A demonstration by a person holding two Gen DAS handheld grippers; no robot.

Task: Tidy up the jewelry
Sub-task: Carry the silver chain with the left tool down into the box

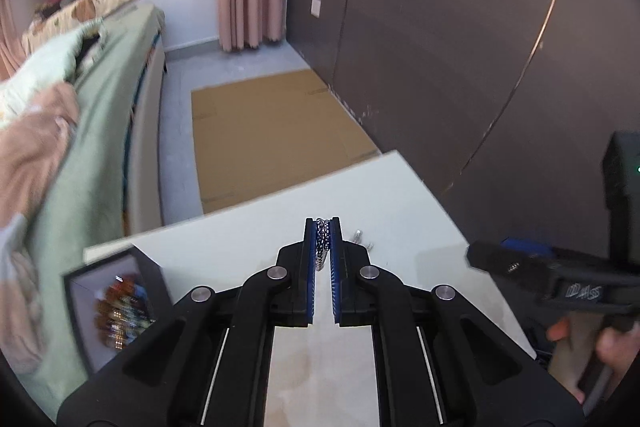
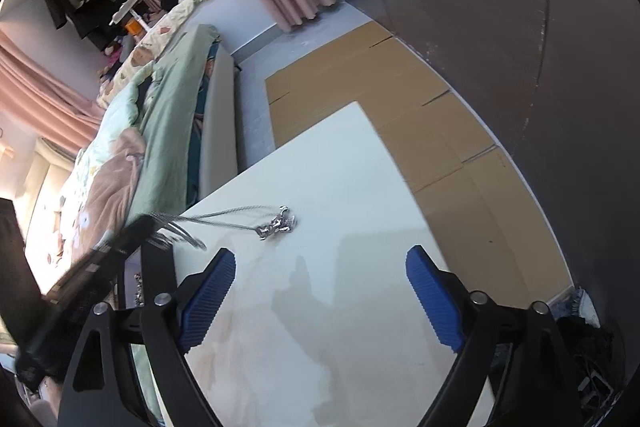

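The left gripper (image 1: 324,227) is clamping a silver chain (image 1: 322,243) between its blue pads, the strands trailing to a pendant cluster (image 2: 279,223) lying on the white table (image 2: 340,167). The right gripper (image 2: 320,263) is standing wide open over the tabletop, gripping nothing. A black jewelry tray (image 1: 116,303) at the table's left edge is holding blurred coloured pieces. Judgement: some pieces are stored; this necklace is picked up but not yet placed.
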